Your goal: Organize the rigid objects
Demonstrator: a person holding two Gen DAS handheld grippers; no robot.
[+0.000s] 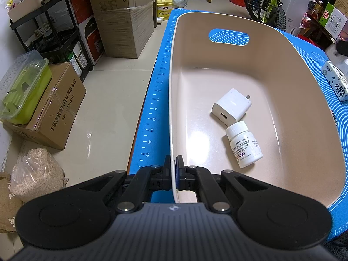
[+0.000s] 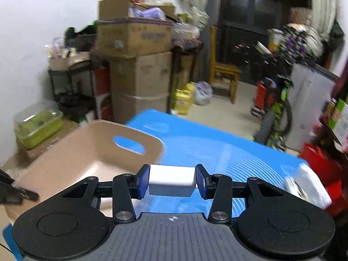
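My left tool [image 1: 173, 169] is clamped on the near rim of the beige bin [image 1: 282, 69], steadying it on the blue mat [image 1: 156, 100] that covers the desk. My right tool [image 2: 172, 181] grips a small white block [image 2: 171, 182] above the mat, just beside the bin and not yet over it. Two things already lie in the bin: a white charger [image 1: 231, 105] and a white pill bottle [image 1: 244, 148], touching each other. So I judge the job partly done, with this block next. A printed carton [image 1: 336, 82] waits on the mat, cut off at the edge. The right view is blurred, so the block may be another charger; I cannot tell.
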